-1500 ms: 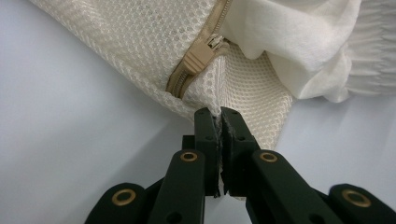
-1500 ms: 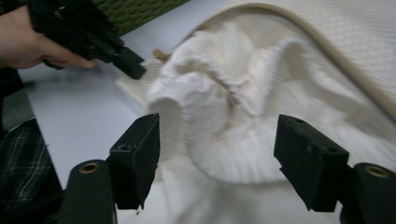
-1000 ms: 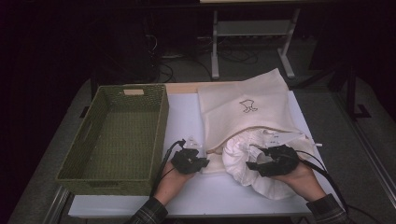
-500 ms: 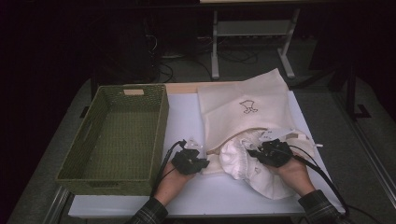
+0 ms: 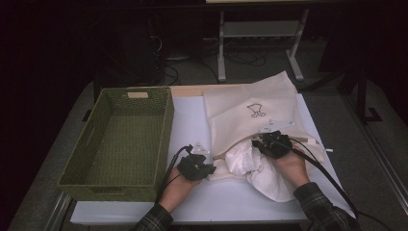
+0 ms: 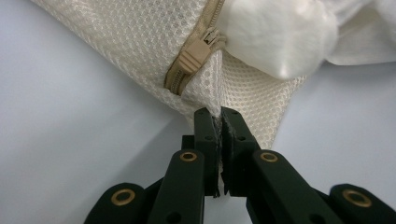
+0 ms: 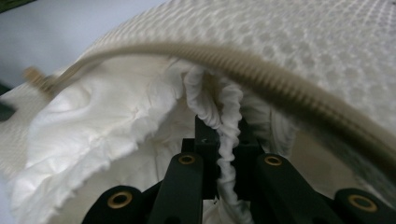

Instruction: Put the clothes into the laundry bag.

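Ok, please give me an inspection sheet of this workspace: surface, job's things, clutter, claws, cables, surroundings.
Surface: white table top, bare between basket and bag.
Job's things: mesh laundry bag lying flat, zipper open at the near end; white garment partly out of the opening.
Clutter: green woven basket at the left, nothing inside it.
Claws: left claw shut on the mesh bag's edge below the zipper; right claw shut on a gathered edge of the garment.
Cables: black cables trail from both claws toward the person.
Surroundings: dark floor, metal stand behind the table.

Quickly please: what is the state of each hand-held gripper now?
Left hand-held gripper: closed on the mesh bag corner.
Right hand-held gripper: closed on the white garment.
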A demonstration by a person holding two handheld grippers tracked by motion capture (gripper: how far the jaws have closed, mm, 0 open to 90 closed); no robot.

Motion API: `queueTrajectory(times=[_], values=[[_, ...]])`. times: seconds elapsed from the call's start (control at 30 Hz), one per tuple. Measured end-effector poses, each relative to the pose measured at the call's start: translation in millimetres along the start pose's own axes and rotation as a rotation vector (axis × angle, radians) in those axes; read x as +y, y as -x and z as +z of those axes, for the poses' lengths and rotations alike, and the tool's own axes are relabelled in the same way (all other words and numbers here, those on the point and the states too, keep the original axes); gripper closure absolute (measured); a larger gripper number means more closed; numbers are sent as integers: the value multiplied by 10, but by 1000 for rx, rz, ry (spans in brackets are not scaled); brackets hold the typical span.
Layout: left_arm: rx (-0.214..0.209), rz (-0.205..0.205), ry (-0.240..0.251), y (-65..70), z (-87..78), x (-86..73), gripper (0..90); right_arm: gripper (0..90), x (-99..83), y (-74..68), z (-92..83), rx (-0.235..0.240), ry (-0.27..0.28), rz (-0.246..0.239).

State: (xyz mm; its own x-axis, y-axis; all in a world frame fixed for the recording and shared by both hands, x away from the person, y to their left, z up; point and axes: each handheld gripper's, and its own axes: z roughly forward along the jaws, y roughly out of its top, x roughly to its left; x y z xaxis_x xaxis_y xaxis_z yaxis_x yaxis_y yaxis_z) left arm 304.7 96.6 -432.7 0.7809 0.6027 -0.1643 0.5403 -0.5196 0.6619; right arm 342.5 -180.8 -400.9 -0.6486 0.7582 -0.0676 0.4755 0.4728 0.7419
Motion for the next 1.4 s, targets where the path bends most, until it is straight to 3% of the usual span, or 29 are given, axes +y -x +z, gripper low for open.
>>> queueTrajectory(times=[0.33, 0.63, 0.8, 0.83, 0.87, 0.93, 1.1, 1.4], values=[[-4, -1, -4, 7, -2, -3, 860, 846, 147, 128, 276, -67, 39, 37], [-6, -6, -7, 7, 11, -9, 857, 820, 122, 126, 285, -44, 37, 36], [-9, -2, -11, 2, 16, -11, 854, 712, 88, 98, 208, 6, 35, 28], [-10, -2, -11, 0, 17, -12, 854, 644, 67, 93, 164, 44, 30, 29], [-10, -2, -11, 0, 17, -12, 853, 644, 67, 93, 164, 44, 30, 29], [-10, 0, -11, -2, 16, -12, 852, 563, 38, 60, 100, 74, 3, 6], [-12, -1, -10, -4, 16, -12, 850, 490, 5, 3, -72, 106, 12, -16], [-9, 3, -13, 0, 19, -8, 848, 396, -165, 100, -486, 128, 54, 11]])
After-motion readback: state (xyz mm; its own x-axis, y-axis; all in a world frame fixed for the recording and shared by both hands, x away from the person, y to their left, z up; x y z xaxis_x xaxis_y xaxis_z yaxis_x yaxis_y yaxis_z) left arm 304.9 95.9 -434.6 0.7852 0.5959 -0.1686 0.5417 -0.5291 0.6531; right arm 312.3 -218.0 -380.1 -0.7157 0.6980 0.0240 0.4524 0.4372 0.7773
